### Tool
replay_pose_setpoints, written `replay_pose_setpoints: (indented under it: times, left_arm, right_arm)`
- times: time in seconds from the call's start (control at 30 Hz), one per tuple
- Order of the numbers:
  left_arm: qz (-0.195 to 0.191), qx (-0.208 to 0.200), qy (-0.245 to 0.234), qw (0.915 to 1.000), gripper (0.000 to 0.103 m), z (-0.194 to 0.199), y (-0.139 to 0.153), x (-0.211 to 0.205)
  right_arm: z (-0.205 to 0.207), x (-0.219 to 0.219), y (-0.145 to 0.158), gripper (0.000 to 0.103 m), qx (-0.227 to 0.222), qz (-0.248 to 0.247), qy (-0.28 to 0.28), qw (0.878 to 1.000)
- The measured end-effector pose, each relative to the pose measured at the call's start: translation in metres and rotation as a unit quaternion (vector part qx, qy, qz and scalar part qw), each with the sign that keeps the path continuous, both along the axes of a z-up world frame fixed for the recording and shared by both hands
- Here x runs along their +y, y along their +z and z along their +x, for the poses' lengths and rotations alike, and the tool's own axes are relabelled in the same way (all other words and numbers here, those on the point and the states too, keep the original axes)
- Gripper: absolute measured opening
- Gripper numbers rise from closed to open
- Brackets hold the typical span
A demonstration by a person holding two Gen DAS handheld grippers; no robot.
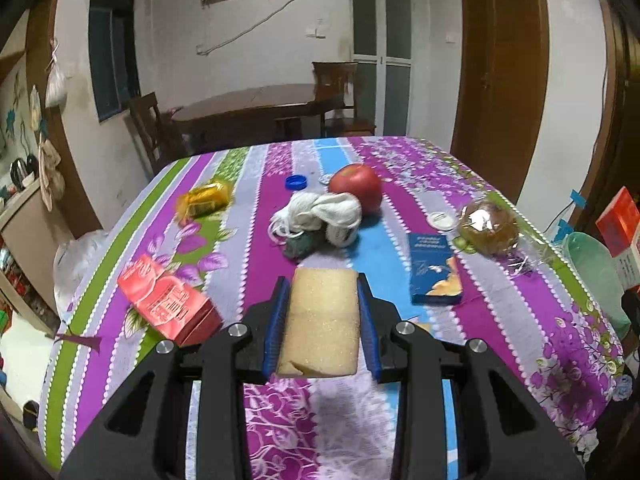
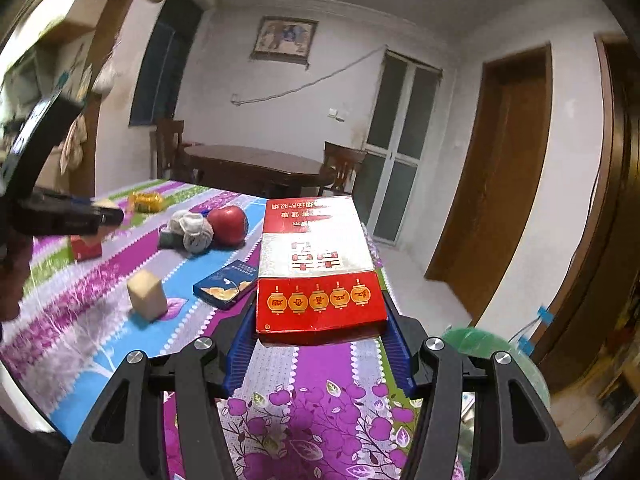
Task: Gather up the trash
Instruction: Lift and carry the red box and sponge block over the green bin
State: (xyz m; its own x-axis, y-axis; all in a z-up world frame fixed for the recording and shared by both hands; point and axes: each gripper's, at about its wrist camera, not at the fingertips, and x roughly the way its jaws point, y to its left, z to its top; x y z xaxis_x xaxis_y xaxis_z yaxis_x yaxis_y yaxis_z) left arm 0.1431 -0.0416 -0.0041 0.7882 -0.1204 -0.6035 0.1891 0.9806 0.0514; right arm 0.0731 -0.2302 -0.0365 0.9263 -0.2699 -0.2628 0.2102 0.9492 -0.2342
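The left tool (image 1: 323, 320) is clamping a tan sponge block (image 1: 324, 320) between its blue pads, holding it above the table (image 1: 520, 320), which is wearing a striped purple, green and blue floral cloth. In the right wrist view the right tool (image 2: 320, 332) is gripping a long red and white cigarette carton (image 2: 316, 268) by its near end, the carton reaching out over the table's right edge.

Just left of the left tool, a small red pack (image 1: 168, 304) is lying flat on the cloth. To the right, a dark blue box (image 1: 434, 268) with a gold pattern is resting on a blue stripe. The right wrist view is also showing a second tan sponge block (image 2: 147, 294) standing on the cloth left of that blue box.

Farther out, a bundle of white yarn (image 1: 320, 216) is sitting at the middle of the table, touching a red apple (image 1: 356, 188) behind it. A blue bottle cap (image 1: 296, 182) is lying just left of the apple. A yellow wrapper (image 1: 206, 198) is lying toward the far left, and a white lid (image 1: 440, 219) is sitting beside a bun in clear plastic wrap (image 1: 488, 224) on the right. A pale green bin (image 1: 596, 276) is standing off the table's right edge.

Beyond, a dark wooden dining table (image 1: 256, 106) with chairs is standing against the far wall.
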Motion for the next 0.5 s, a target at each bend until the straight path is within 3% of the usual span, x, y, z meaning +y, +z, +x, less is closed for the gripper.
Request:
replay_pose_setpoints:
  times: [0.17,0.5]
  left_arm:
    - [0.006,-0.016,-0.012,0.9998,0.031,-0.006,0.008,-0.017]
    - [0.013,-0.028,-0.058,0.9979,0.031,-0.015,0.019,-0.062]
  right_arm:
    - [-0.009,-0.023,0.006,0.058,0.0,0.056,-0.007,0.998]
    - [-0.029,-0.047,0.017,0.058,-0.017,0.083,-0.027,0.996]
